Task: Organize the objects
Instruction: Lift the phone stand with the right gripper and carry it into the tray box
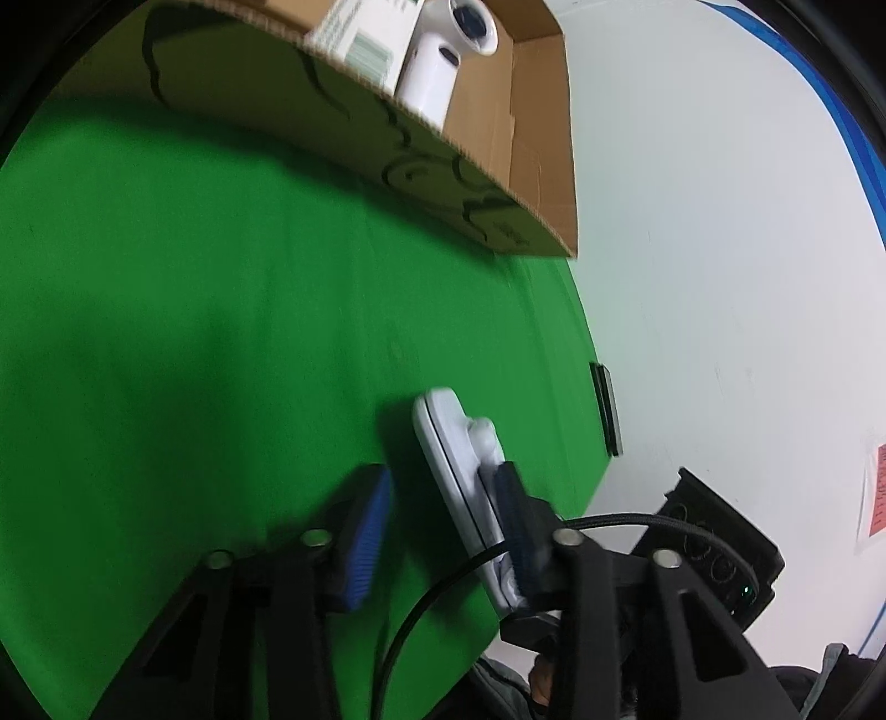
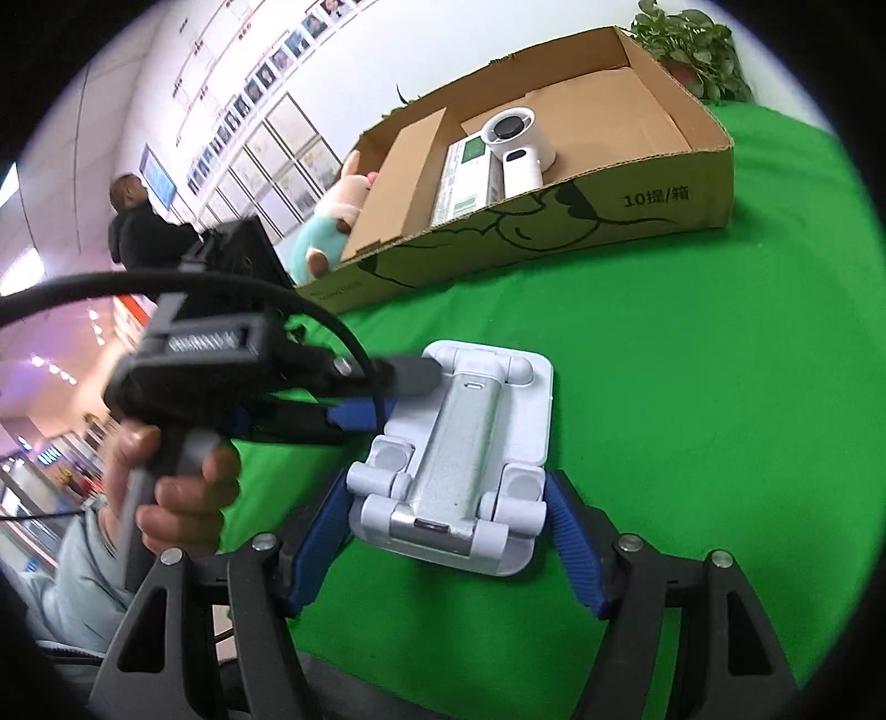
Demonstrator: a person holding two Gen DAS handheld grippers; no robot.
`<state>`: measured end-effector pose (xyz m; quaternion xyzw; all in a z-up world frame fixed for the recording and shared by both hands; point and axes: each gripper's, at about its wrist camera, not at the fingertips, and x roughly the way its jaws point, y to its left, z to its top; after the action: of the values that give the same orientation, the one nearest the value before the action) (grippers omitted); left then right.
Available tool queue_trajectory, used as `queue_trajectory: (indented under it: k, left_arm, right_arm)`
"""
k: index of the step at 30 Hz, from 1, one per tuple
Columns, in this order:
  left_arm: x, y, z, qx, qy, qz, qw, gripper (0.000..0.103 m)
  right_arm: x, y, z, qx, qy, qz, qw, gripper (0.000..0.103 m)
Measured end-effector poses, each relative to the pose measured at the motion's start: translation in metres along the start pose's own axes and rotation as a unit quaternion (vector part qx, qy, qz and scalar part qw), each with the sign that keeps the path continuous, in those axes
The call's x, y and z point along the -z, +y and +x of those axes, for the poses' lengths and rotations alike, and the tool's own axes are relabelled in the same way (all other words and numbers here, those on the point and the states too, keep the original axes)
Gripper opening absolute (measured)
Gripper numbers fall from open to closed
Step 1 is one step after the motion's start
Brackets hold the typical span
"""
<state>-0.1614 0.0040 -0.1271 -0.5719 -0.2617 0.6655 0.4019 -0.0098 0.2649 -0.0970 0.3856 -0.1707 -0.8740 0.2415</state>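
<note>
A white folding phone stand [image 2: 459, 459] lies flat on the green cloth. My right gripper [image 2: 448, 531] straddles its near end with both blue pads against its sides. My left gripper [image 1: 443, 526] is open around the stand's edge [image 1: 459, 471], seen edge-on there; one pad touches it, the other stands apart. The left gripper also shows in the right wrist view [image 2: 382, 387], reaching the stand from the left. A cardboard box [image 2: 637, 194] at the back holds a white handheld fan [image 2: 520, 149] and a white carton [image 2: 465, 177]; it also shows in the left wrist view [image 1: 387, 144].
A plush toy [image 2: 332, 221] leans at the box's left end. A potted plant [image 2: 692, 50] stands behind the box. The table's edge [image 1: 587, 354] runs near the stand, with white floor beyond. A person [image 2: 138, 221] stands in the background.
</note>
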Motion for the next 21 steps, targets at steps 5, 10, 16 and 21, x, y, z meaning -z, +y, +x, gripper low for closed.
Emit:
queue_trajectory:
  k: [5, 10, 16, 21]
  left_arm:
    - [0.000, -0.004, -0.007, 0.026, -0.005, 0.000, 0.9996, 0.016]
    - [-0.005, -0.031, -0.024, 0.042, -0.031, 0.039, 0.9979, 0.010]
    - [-0.009, -0.107, -0.061, 0.019, -0.083, 0.153, 0.9846, 0.009]
    - [-0.028, -0.158, -0.080, -0.003, -0.118, 0.218, 0.9688, 0.009]
  right_arm:
    - [0.002, 0.001, -0.004, -0.009, -0.014, -0.005, 1.000, 0.069]
    - [-0.002, 0.021, -0.013, 0.022, -0.049, -0.070, 0.996, 0.069]
    - [-0.024, 0.048, -0.035, 0.055, -0.124, -0.138, 0.981, 0.069]
    - [-0.055, 0.062, -0.046, 0.070, -0.176, -0.163, 0.968, 0.068]
